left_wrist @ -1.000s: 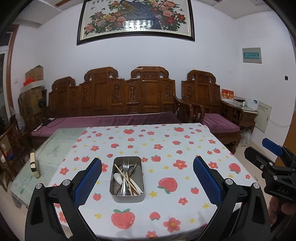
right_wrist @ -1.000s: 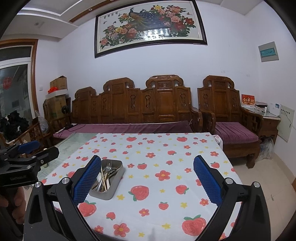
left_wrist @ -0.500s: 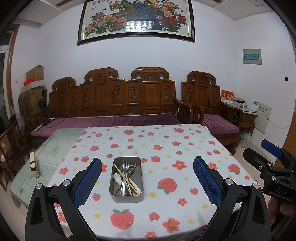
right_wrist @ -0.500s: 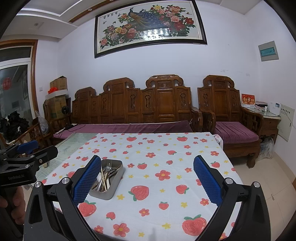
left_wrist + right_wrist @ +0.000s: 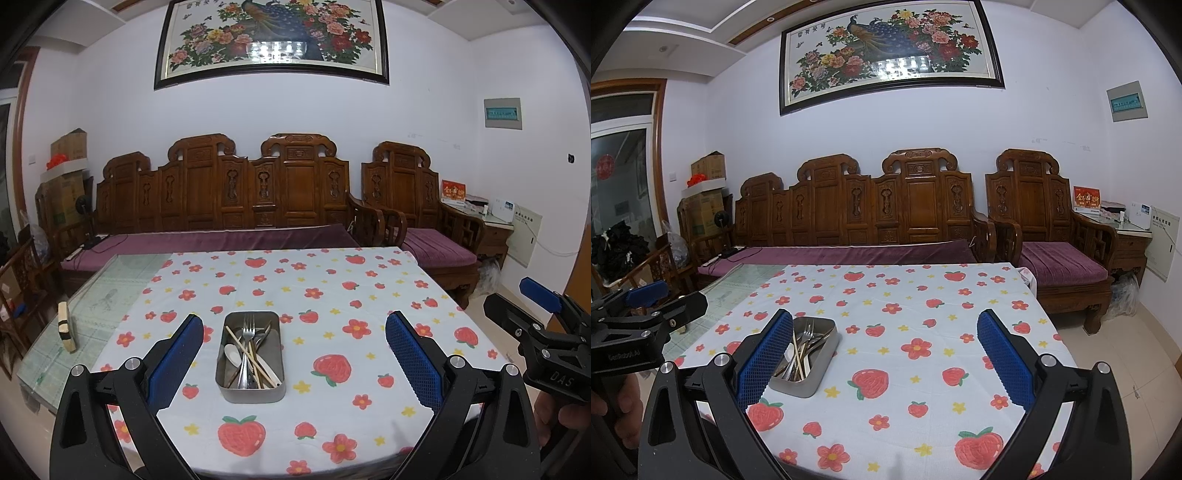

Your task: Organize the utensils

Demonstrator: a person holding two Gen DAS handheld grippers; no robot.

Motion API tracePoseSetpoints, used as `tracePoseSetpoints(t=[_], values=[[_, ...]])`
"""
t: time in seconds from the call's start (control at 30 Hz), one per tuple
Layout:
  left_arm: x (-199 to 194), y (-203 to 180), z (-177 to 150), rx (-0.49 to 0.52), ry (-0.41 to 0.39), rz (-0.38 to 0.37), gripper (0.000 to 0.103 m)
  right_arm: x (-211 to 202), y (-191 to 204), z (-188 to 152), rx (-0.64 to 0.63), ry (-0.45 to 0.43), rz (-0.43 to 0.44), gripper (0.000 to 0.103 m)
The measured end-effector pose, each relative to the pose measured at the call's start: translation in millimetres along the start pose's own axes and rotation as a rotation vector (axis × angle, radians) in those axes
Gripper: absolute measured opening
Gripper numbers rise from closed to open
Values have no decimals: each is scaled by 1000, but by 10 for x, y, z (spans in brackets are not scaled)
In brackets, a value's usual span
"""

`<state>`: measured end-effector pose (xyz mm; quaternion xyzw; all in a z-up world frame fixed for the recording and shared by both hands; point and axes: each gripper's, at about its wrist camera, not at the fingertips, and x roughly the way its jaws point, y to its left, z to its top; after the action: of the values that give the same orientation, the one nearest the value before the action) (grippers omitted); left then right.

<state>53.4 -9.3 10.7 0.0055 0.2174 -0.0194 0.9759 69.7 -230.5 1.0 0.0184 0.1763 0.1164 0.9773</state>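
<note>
Metal tray (image 5: 251,391) of mixed utensils (image 5: 248,350), comprising forks, a white spoon and chopsticks, resting on the strawberry-print cloth (image 5: 332,295) near the front edge of the counter (image 5: 110,291), left of its middle. Left tongs (image 5: 294,360) held above the front edge, jaws wide apart and empty, framing the tray. Right tongs (image 5: 885,360) likewise spread and empty, nearer the front right corner; the tray sits beside their left finger.

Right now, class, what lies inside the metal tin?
Inside the tin: a fork, white spoon and chopsticks, piled loosely. Whatever lies beneath the pile is covered.
</note>
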Motion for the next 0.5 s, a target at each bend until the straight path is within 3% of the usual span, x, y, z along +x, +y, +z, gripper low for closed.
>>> tracePoseSetpoints(t=[0.5], values=[[0, -12, -8, -2, 1, -1, 95, 11, -14, -13, 1, 1, -2, 100]])
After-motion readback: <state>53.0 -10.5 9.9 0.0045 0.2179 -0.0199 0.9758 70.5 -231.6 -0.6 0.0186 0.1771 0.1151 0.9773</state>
